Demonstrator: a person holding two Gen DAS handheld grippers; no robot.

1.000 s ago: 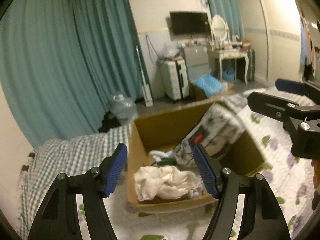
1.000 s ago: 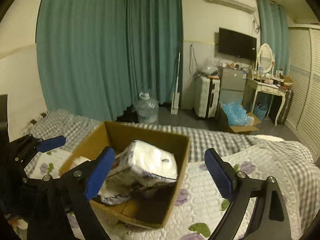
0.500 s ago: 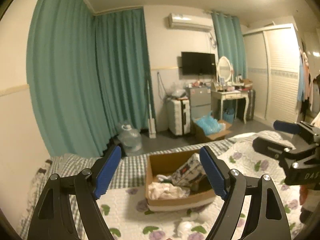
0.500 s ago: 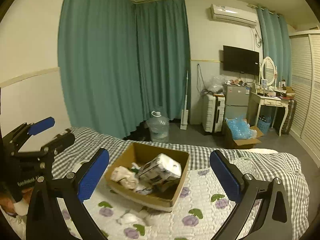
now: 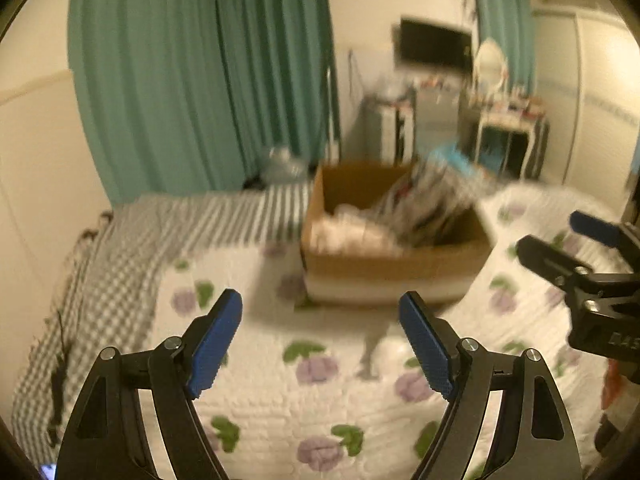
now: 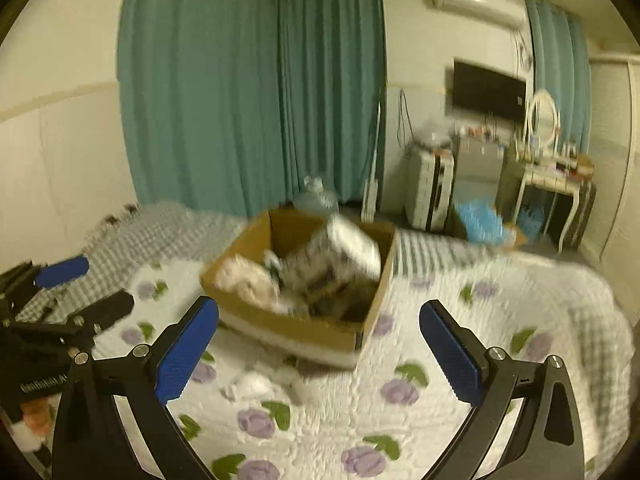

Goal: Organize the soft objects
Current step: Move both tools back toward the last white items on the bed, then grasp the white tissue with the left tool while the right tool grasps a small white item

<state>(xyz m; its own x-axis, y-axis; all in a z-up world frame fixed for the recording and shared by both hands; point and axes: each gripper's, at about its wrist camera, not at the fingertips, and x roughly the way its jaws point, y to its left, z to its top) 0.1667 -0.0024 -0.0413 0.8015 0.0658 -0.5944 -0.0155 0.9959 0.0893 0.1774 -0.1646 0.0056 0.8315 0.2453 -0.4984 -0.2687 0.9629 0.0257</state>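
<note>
A cardboard box [image 5: 396,268] [image 6: 296,326] stands on the flowered quilt. It holds a cream cloth [image 6: 246,282] [image 5: 352,234] and a tilted white patterned package [image 6: 340,256] [image 5: 424,200]. A small white soft item [image 6: 250,386] [image 5: 380,350] lies on the quilt in front of the box. My left gripper [image 5: 322,346] is open and empty, short of the box. My right gripper [image 6: 318,350] is open and empty, also short of the box. Each gripper shows at the edge of the other's view. Both views are blurred.
The flowered quilt [image 5: 320,408] covers the bed, with a grey checked blanket [image 5: 120,248] at the left. Teal curtains [image 6: 256,80], a water jug [image 6: 316,198], a suitcase [image 6: 430,188] and a dressing table [image 6: 556,184] stand beyond the bed.
Both grippers pulled back from the box a second ago, then tilted down and came somewhat closer to it in the last half second. Both stay open and empty.
</note>
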